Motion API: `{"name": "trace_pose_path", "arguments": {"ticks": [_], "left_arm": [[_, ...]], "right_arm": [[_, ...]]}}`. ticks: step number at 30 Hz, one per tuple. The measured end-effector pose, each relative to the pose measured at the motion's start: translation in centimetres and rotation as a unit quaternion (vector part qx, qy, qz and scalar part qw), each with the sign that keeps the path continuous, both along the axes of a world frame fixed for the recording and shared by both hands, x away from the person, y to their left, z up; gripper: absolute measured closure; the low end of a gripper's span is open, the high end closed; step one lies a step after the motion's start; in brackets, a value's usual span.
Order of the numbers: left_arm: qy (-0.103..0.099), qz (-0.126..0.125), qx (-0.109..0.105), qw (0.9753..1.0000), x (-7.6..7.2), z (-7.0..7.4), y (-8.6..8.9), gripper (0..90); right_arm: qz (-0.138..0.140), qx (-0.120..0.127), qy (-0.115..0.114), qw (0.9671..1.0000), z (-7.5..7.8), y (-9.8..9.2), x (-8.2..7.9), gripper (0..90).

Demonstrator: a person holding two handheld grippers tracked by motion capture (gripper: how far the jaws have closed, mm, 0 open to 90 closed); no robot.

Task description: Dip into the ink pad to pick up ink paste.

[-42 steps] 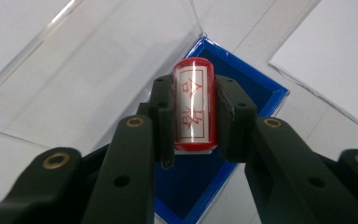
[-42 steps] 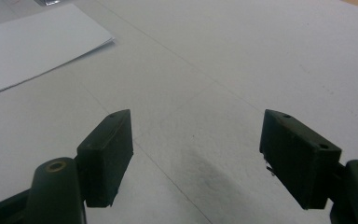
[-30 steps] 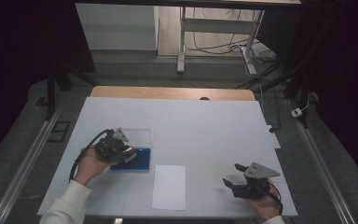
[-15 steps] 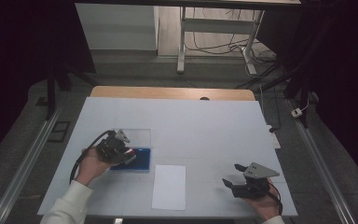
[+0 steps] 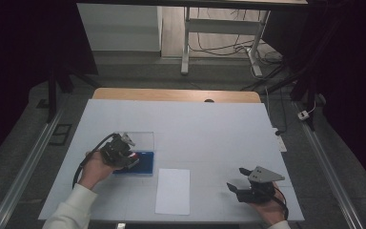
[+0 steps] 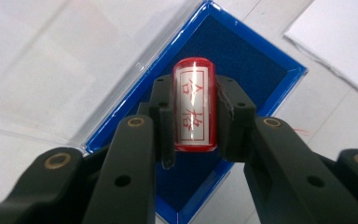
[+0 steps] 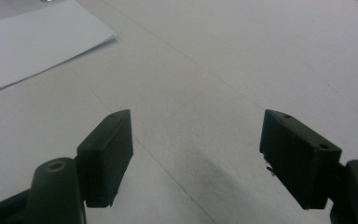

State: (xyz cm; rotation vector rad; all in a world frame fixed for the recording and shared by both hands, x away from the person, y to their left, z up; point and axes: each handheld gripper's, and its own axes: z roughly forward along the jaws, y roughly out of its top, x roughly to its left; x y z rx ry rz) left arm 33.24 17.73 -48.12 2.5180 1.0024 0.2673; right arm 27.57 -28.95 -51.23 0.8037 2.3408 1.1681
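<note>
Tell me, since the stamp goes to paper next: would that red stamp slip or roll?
The red stamp looks glossy, so it might slip between the left gripper jaws. It appears cylindrical, so it would probably roll if laid sideways. It seems rigid and light.
</note>
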Motion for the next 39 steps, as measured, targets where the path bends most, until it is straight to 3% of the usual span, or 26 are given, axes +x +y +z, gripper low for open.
{"name": "trace_pose_path", "arguments": {"ticks": [23, 27, 29, 31, 35, 39], "left_arm": [[-0.014, 0.002, 0.019, 0.9997, -0.4, -0.1, -0.6, 71.3], [-0.022, -0.005, -0.001, 0.9997, -0.6, 0.6, 0.0, 70.9], [-0.021, -0.01, -0.031, 0.9993, -0.7, 1.5, 0.6, 70.9], [-0.031, -0.01, -0.045, 0.9984, -1.1, 2.6, 1.0, 70.8], [-0.047, -0.013, -0.056, 0.9972, -1.8, 3.9, 1.3, 70.8], [-0.055, -0.015, -0.052, 0.997, -2.0, 4.1, 1.1, 70.7]], "right_arm": [[0.002, -0.001, -0.003, 1.0, 0.2, 0.1, -0.2, 25.2], [-0.001, 0.0, -0.003, 1.0, 0.2, 0.0, -0.2, 25.2], [-0.001, 0.0, -0.004, 1.0, 0.2, -0.1, -0.1, 25.2], [-0.001, -0.001, -0.002, 1.0, 0.1, -0.1, -0.1, 25.2], [-0.003, 0.002, -0.003, 1.0, 0.1, -0.1, -0.1, 25.2], [-0.002, 0.003, -0.005, 1.0, 0.1, -0.1, -0.1, 25.2]]}}
